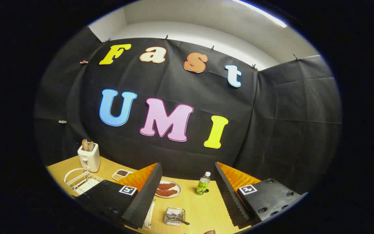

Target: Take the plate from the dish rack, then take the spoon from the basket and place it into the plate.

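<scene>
Gripper (187,195) fingers spread wide apart, holding nothing, raised above the yellow wooden table (203,211). Between the fingers: small clear wire basket (174,216) with a metal spoon (178,218) inside. Beyond it, a round white plate (168,188) carrying two reddish sausages, and a green-labelled plastic bottle (203,184). Far left: white wire dish rack (82,180), white toaster (89,156) holding bread slices.
</scene>
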